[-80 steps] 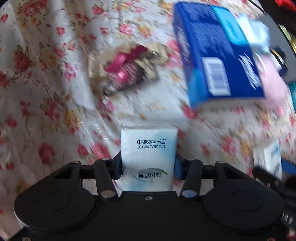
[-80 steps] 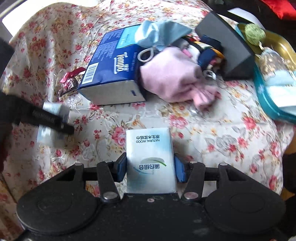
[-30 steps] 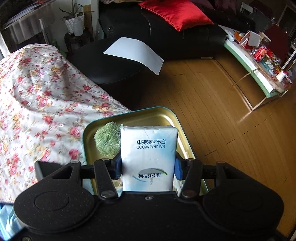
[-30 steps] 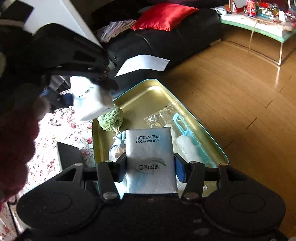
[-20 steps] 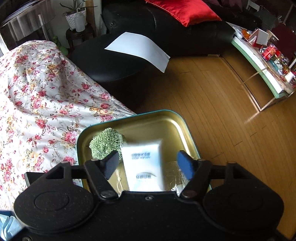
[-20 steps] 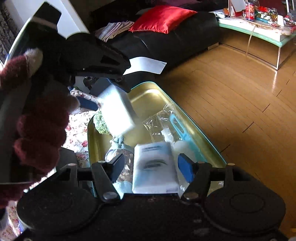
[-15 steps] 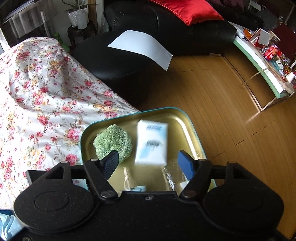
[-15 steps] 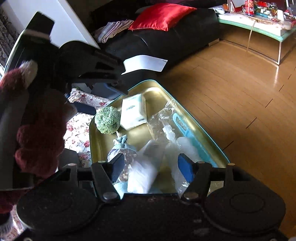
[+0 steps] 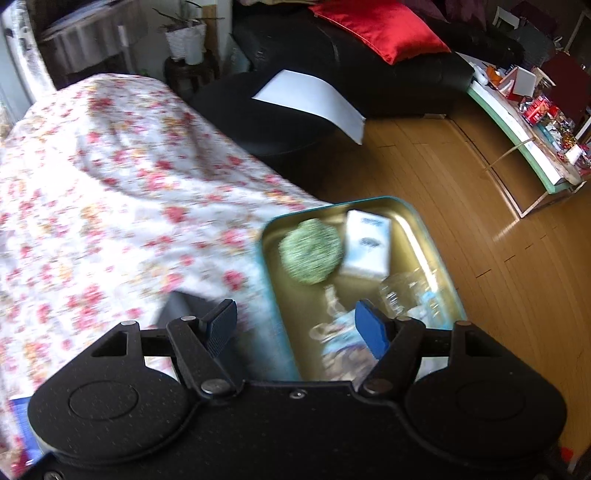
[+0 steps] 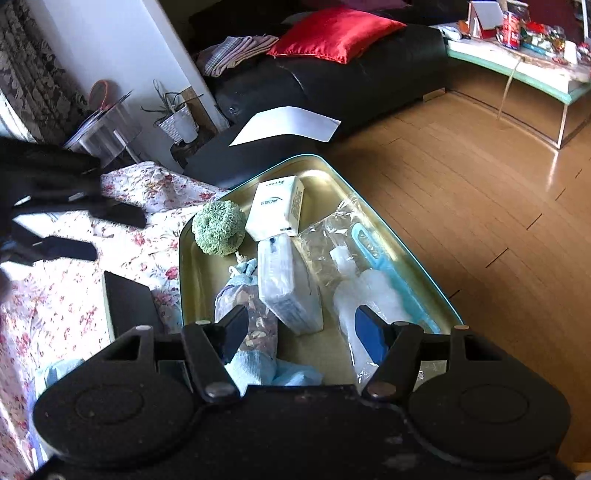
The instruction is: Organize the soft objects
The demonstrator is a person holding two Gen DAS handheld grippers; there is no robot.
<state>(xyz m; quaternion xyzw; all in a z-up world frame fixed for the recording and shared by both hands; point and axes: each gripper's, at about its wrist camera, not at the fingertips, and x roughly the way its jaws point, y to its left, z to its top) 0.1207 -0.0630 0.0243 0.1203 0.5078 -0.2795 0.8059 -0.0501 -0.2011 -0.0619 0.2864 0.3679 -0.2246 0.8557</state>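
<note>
Above the gold tray (image 10: 369, 206) at the edge of the flowered cloth (image 9: 110, 221), I hold both grippers with their jaws spread and nothing between the pads. My right gripper (image 10: 301, 332) looks straight down into the tray. My left gripper (image 9: 295, 326) hangs over the tray's near left rim, one pad above the cloth and the other above the tray; its view is blurred.

Two white tissue packs lie inside the tray. The first tissue pack (image 10: 277, 210) rests at the far end, tilted, just beside the green knitted ball (image 10: 219, 227), and appears to touch it in the left view. The second tissue pack (image 10: 288, 284) lies lengthwise down the middle, its far end against the first pack. To its left sits a small patterned fabric pouch (image 10: 247, 314) with a light blue cloth (image 10: 258, 365) below it. To the right, a clear plastic bag (image 10: 332, 240) holds a blue-handled brush (image 10: 388, 273) and a white bottle (image 10: 365, 295).

A dark flat object (image 10: 125, 299) lies on the flowered cloth beside the tray's left rim. Beyond the tray stand a black sofa (image 10: 351, 77) with a red cushion (image 10: 332, 33) and a white sheet of paper (image 10: 288, 123) on a black ottoman, over a wooden floor (image 10: 480, 203).
</note>
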